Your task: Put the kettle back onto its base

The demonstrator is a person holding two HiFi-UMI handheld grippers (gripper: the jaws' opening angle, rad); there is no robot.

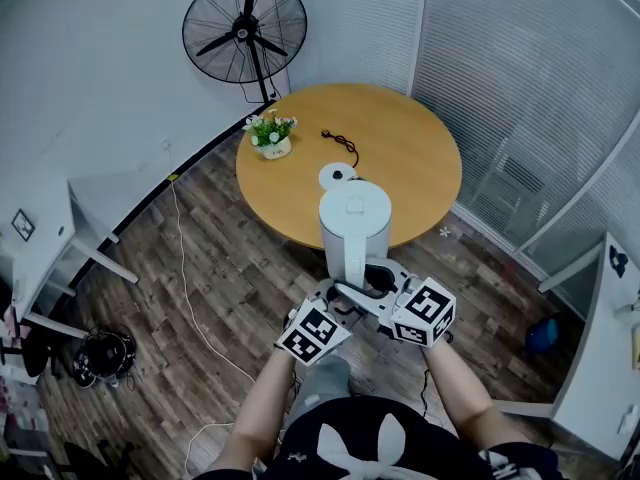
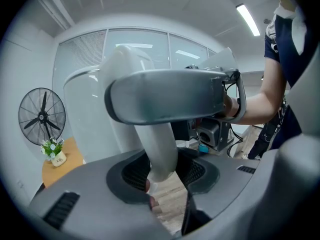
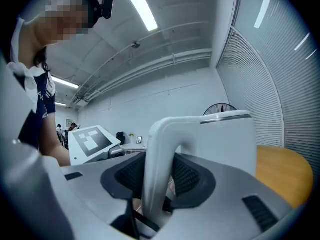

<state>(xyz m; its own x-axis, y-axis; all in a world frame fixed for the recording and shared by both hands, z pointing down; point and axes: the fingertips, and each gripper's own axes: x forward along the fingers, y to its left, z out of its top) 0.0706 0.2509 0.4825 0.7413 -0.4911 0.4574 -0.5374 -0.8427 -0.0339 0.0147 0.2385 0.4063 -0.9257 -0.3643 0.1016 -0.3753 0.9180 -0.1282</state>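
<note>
A white electric kettle [image 1: 354, 226] hangs in the air at the near edge of the round wooden table [image 1: 410, 158], lid up. Its round white base [image 1: 337, 176] lies on the table just beyond it. Both grippers hold the kettle's handle from the near side. My left gripper [image 1: 338, 303] is shut on the handle's lower part [image 2: 161, 151], which sits between its pads. My right gripper [image 1: 385, 286] is shut on the handle's upright [image 3: 156, 174], with the kettle body [image 3: 227, 139] behind it.
A potted plant [image 1: 271, 135] and a black cord [image 1: 343, 145] lie on the table's far half. A standing fan [image 1: 244, 30] is behind the table. White desks stand at the left [image 1: 40, 228] and right [image 1: 600, 358]. A white cable [image 1: 190, 298] runs across the wooden floor.
</note>
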